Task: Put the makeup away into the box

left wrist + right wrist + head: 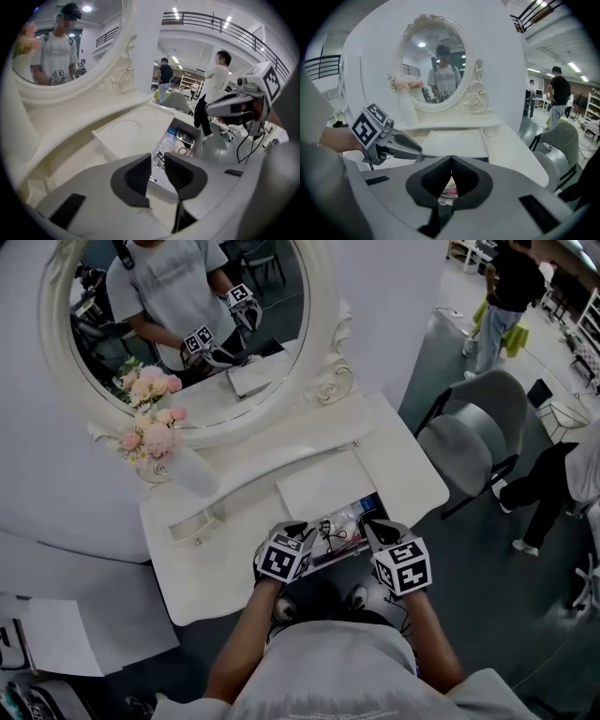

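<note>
The box sits open at the front edge of the worktop, its long axis running along that edge, with makeup lying loose inside. The left tool points down at it, jaws narrowly apart and empty. The right tool is closed, tips touching, gripping nothing.

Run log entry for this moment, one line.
left tool: open, empty | right tool: shut | both at open box | makeup inside box

open box (lid behind) on vanity
</note>
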The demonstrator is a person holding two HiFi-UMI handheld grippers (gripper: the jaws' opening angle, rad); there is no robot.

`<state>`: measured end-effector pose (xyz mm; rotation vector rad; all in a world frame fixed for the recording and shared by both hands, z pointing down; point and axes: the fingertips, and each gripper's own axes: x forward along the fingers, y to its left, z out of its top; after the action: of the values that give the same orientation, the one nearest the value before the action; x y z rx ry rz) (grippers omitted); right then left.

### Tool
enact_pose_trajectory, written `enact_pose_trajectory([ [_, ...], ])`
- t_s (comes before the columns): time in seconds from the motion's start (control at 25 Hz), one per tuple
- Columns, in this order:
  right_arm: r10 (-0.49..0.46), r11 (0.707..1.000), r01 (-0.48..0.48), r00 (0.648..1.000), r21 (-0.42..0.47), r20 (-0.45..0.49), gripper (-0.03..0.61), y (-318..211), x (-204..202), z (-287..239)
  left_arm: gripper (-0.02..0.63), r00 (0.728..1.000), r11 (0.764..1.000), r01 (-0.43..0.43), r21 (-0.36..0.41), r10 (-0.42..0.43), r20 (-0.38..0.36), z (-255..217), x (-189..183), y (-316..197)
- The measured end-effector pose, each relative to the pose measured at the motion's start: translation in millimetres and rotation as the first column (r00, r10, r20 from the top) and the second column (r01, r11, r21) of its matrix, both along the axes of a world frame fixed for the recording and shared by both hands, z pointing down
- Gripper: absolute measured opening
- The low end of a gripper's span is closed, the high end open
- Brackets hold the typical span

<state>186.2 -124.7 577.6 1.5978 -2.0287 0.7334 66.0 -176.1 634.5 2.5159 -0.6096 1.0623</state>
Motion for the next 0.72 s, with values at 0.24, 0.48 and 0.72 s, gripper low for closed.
enact_pose_trajectory([
  [0.24, -0.056, 0.994, 0.059, 0.998, 0.090, -0.028, 0.002, -29.1, -21.9, -44.1, 0.038, 0.993, 0.989, 0.096, 0.109, -0.088, -0.076, -54.0, -41.9, -24.6],
  [0.48, -0.148, 0.971, 0.158, 0.987, 0.177, -0.067, 0.002, -55.8, -59.1, -95.6, -0.006, 0.968, 0.947, 0.219, 0.237, -0.180, -0.175, -121.0, -91.5, -48.3],
  [0.72, -0.220, 0.937, 0.237, 0.971, 0.258, -0.094, 0.002, -77.7, -93.8, -145.1, -0.006, 0.944, 0.870, 0.308, 0.385, -0.231, -0.234, -189.2, -128.7, -64.0],
])
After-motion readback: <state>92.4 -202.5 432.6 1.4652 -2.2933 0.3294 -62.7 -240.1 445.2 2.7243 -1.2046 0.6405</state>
